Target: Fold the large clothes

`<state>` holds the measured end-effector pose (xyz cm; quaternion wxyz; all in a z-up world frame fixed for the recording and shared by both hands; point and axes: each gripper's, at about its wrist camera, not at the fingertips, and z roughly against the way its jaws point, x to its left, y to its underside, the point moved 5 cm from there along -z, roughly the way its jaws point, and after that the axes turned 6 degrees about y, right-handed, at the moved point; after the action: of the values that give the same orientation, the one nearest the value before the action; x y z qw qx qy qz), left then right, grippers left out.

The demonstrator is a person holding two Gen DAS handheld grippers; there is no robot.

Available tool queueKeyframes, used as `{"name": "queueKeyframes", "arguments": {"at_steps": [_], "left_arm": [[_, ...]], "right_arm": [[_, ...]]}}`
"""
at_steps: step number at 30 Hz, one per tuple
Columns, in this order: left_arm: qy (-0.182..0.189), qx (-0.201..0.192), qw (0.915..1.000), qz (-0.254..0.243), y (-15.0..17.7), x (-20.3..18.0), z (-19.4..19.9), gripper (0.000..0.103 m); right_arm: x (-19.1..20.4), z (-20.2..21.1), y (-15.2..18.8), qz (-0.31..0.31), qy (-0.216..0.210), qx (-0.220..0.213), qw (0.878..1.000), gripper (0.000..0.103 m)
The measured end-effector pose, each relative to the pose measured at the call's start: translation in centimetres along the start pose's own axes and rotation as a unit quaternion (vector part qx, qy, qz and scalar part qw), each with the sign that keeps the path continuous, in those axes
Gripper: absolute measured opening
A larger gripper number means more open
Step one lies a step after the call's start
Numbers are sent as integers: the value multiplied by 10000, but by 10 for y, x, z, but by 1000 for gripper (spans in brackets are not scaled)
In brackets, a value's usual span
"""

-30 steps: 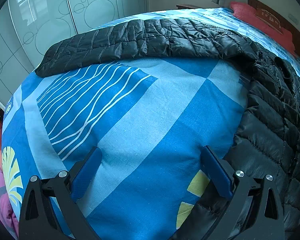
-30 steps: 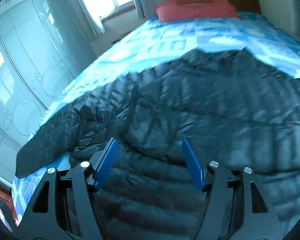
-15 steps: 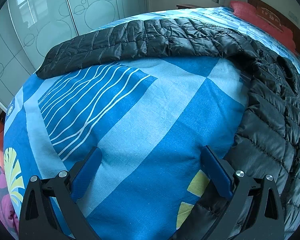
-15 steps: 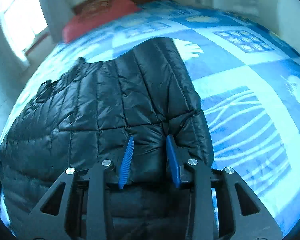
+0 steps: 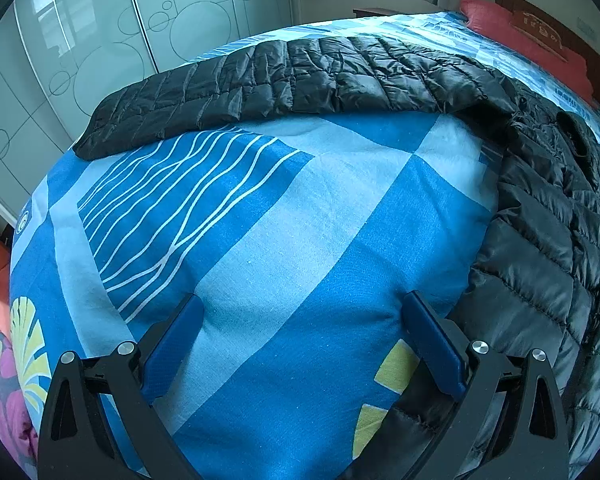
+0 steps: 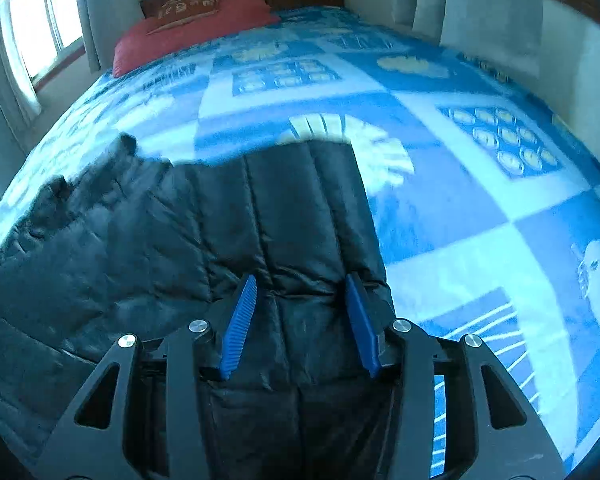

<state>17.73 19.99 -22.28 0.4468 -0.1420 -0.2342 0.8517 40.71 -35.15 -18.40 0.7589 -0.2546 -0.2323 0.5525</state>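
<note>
Blue patterned bedspread (image 5: 284,216) carries one black quilted puffer jacket (image 5: 340,76) — no containers. My left tongs (image 5: 300,332) stand spread over bare cloth; my right tongs (image 6: 300,300) are opening — jacket sleeve between them.

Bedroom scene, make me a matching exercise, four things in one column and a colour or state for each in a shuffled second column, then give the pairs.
Column one:
1. puffer jacket
2. pillow
3. bedsheet
4. left gripper

Column two:
A. red
B. open wide over bare sheet
C. black, quilted
D. blue with white wavy lines

Pairs: 1-C, 2-A, 3-D, 4-B
</note>
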Motion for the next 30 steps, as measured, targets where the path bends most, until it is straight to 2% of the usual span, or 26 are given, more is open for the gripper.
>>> {"name": "queueKeyframes", "arguments": {"at_steps": [2, 3, 5, 8, 11, 12, 14, 17, 22, 30], "left_arm": [[-37, 0, 10000, -23, 1, -1, 0, 99], [-48, -3, 10000, -31, 1, -1, 0, 99], [-60, 0, 10000, -35, 1, -1, 0, 99], [-38, 3, 10000, -24, 0, 1, 0, 99], [-44, 0, 10000, -28, 0, 1, -1, 99], [-52, -5, 10000, -35, 0, 2, -1, 99], [-36, -3, 10000, -24, 0, 2, -1, 99], [-27, -10, 10000, -19, 1, 1, 0, 99], [11, -9, 10000, 2, 1, 2, 0, 99], [214, 63, 9997, 99, -2, 6, 1, 99]], "right_arm": [[-1, 0, -6, -84, 18, -106, 9999, 48], [-2, -9, -6, -82, 74, -80, 9999, 54], [2, -37, -3, 58, 249, 214, 9994, 58], [10, -17, -2, 187, 517, 0, 9985, 58], [27, 22, 14, 244, 198, -245, 9992, 60], [33, 32, 23, 312, 165, -257, 9990, 63], [41, 38, 39, 412, 115, -179, 9989, 63], [49, 31, 59, 616, 325, -27, 9976, 63], [56, 20, 69, 918, 620, -175, 9937, 67], [54, 17, 73, 893, 564, -280, 9940, 69]]}}
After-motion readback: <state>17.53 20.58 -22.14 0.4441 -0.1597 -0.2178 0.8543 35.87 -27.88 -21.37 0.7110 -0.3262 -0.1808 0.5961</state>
